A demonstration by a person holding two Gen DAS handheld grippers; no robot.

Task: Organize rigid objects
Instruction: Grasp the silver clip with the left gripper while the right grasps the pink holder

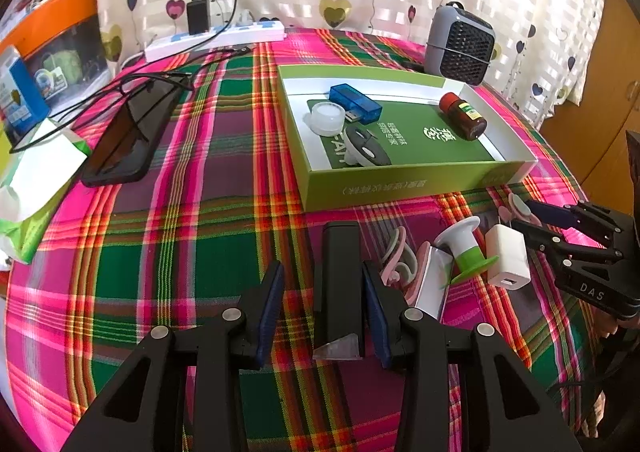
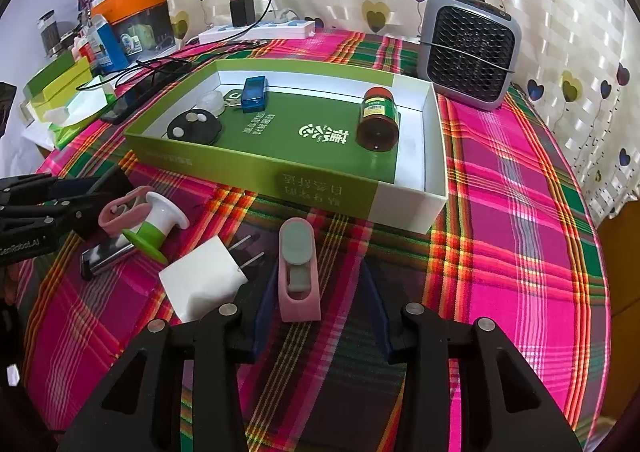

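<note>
I had both tools low over the plaid worktop (image 2: pixel 520 212), just in front of the green box (image 2: pixel 256 168) where the small things were going. Four were already inside it: a brown bottle (image 2: pixel 378 120) lying toward the right end, a blue USB stick (image 2: pixel 254 92), a white cap (image 2: pixel 214 101) and a black round piece (image 2: pixel 195 128) bunched at the left end. I judged the job near its halfway mark.

Still out on the cloth were a pink clip (image 2: pixel 299 272), a white charger plug (image 2: pixel 204 278), a green and white spool (image 2: pixel 158 224), a second pink clip (image 2: pixel 120 212) behind the spool, a small silver case (image 2: pixel 105 254) and a black bar (image 1: pixel 340 284).

My right tool (image 2: pixel 318 308) sat around the first pink clip. Its left finger (image 2: pixel 266 308) lay against the clip's side, while a clear gap remained on the right, so the jaws stood part spread and were not yet pinching it. The white plug lay just beside that left finger, close enough that I would have watched for a nudge.

My left tool (image 1: pixel 324 308) was spread wide with the black bar standing between its fingers. The bar lay close against the right-hand one and there was open space on the left, so nothing was gripped there either.

As I read it, six pieces remained to go into the box, the clip and the bar first.
</note>
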